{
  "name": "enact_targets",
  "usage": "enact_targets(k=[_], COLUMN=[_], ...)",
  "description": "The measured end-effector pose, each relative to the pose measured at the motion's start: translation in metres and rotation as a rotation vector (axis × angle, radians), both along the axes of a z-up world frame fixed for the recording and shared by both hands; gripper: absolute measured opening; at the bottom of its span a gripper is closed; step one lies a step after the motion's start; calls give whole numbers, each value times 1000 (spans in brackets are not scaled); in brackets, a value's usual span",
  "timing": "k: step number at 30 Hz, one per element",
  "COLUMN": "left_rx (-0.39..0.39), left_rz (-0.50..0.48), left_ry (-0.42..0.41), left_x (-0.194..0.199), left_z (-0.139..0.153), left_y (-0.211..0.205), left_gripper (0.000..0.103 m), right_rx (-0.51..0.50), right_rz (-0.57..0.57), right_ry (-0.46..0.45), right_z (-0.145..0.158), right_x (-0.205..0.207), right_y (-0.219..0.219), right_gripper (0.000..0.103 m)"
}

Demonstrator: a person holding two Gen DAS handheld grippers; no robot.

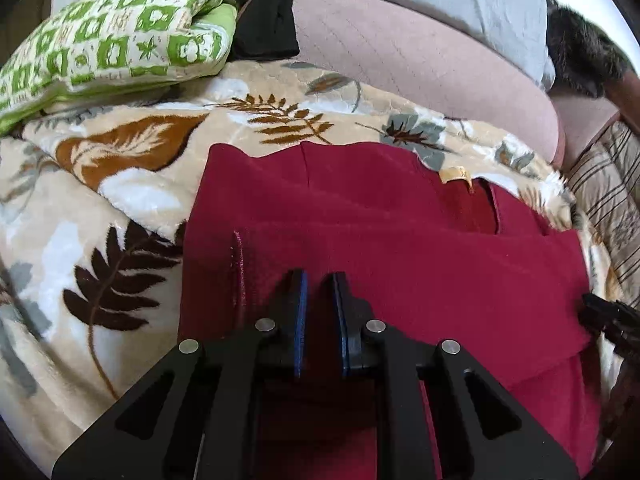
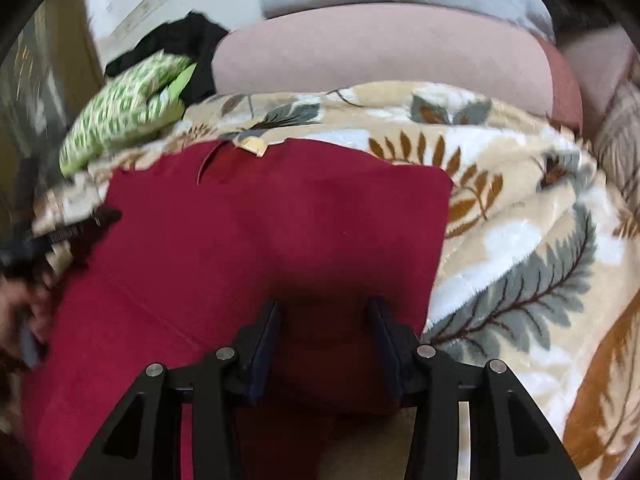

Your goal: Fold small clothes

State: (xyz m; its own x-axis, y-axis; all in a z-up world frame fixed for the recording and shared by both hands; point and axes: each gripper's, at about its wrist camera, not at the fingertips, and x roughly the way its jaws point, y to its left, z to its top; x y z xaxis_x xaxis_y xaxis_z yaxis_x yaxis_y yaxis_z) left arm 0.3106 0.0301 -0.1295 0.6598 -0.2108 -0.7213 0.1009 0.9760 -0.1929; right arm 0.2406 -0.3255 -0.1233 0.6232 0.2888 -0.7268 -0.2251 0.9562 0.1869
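Spread over the centre and lower half of both views: a dark red garment, lying on a leaf-patterned blanket, cream label at its far edge, partly doubled over already by the look of the layered edges. Judged mid-fold. Low centre of the left view, left gripper with jaws narrowly apart, red cloth showing in the gap, pinch uncertain. Low centre of the right view, right gripper spread wide over the cloth, gripping nothing. Next, probably: pinch the near hem with both, carry toward the label. No containers visible. Upper left: green patterned cushion, black clothing.
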Motion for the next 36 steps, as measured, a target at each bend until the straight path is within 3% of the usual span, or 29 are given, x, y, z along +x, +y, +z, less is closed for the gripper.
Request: enact_targets(k=[6,9,11,13,15,20,21,22,24,30,36], left_rx=[-16,-25,-31,-49,-67,-45,-48,-50,-56,-125,-92], left_rz=[-1,-2,-5,-9,-16,-102,-110,-120,-143,-229,-298], left_ry=[-23,-26,-23,-14,12,152,156,150,112,98,163], left_x=[-1,-4,-3,-1,2,-16,-32,-49,-89,-205,-274], left_z=[-2,-4,-5,-4,-1,23,32,40,54,64,33], left_y=[-2,0,0,2,4,17,24,31,44,75,76], left_gripper=[12,12,12,12,12,14,25,46,62,62,62], right_rx=[92,34,-92,-93,-80,-43,-30,-17,18,124,282], right_rz=[-106,-68,-56,-79,-140,-121,-105,-92,-65,-97,-165], right_ry=[-131,-18,159,117,178,85,71,65,63,105,170], right_z=[49,29,-10,-4,6,60,66,68,67,39,8], right_x=[23,58,79,74,70,-5,-31,-54,-107,-230,-291], right_y=[-15,0,11,12,10,10,10,7,15,23,25], right_gripper=[41,41,42,42,42,45,49,53,59,59,59])
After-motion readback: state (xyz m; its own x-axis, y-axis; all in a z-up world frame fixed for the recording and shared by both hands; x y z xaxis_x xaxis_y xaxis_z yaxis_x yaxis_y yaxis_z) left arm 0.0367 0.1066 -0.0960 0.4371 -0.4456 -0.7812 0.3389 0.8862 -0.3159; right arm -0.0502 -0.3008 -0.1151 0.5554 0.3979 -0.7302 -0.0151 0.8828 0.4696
